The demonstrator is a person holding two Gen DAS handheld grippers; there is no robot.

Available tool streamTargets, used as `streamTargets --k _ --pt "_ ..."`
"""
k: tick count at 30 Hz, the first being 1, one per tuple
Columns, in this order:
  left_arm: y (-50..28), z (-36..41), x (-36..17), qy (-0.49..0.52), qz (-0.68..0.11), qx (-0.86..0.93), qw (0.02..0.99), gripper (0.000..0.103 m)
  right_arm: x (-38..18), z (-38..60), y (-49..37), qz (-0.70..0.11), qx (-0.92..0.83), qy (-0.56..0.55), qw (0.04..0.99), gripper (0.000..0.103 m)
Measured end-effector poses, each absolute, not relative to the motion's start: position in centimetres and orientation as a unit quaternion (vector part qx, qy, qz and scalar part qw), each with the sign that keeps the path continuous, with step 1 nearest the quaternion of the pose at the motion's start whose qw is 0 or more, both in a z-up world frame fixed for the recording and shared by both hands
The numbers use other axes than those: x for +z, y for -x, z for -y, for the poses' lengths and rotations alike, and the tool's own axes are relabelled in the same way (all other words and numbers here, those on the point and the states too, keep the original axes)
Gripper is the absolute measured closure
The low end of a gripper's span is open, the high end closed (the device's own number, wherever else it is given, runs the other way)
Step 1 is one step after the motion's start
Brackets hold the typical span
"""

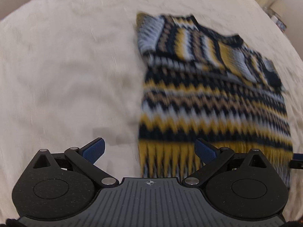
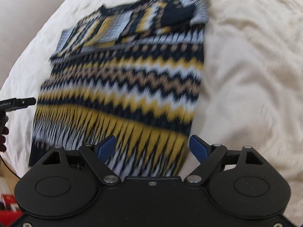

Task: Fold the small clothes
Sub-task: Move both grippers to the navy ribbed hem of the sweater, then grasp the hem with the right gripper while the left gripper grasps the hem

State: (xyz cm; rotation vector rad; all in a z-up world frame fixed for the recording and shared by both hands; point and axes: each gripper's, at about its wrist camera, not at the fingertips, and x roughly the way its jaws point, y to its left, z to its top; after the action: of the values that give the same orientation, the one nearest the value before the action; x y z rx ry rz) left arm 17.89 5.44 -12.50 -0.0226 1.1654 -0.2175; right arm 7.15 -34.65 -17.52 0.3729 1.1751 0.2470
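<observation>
A small knit sweater [image 1: 212, 98] with navy, yellow, white and tan zigzag stripes lies flat on a cream bedspread [image 1: 66, 66], its sleeves folded across the chest. It also shows in the right wrist view [image 2: 125, 79]. My left gripper [image 1: 149, 151] is open and empty, hovering over the hem's left corner. My right gripper [image 2: 152, 147] is open and empty, over the hem's right part. The left gripper's tip [image 2: 20, 102] shows at the left edge of the right wrist view; the right gripper's tip [image 1: 297, 158] shows at the right edge of the left wrist view.
The cream bedspread [image 2: 246, 75] spreads wide on both sides of the sweater. Boxes and clutter [image 1: 272, 7] stand beyond the far right corner. Red items [image 2: 7, 204] lie off the bed at the lower left.
</observation>
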Motion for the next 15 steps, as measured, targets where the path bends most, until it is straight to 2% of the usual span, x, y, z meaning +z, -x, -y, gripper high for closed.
streamTargets --k 15 --pt "-10.5 -4.1 -15.0 0.007 -0.600 -0.147 0.786 0.001 -19.1 31.8 -2.4 -0.585 0.192 -0.194 0.763 0.016"
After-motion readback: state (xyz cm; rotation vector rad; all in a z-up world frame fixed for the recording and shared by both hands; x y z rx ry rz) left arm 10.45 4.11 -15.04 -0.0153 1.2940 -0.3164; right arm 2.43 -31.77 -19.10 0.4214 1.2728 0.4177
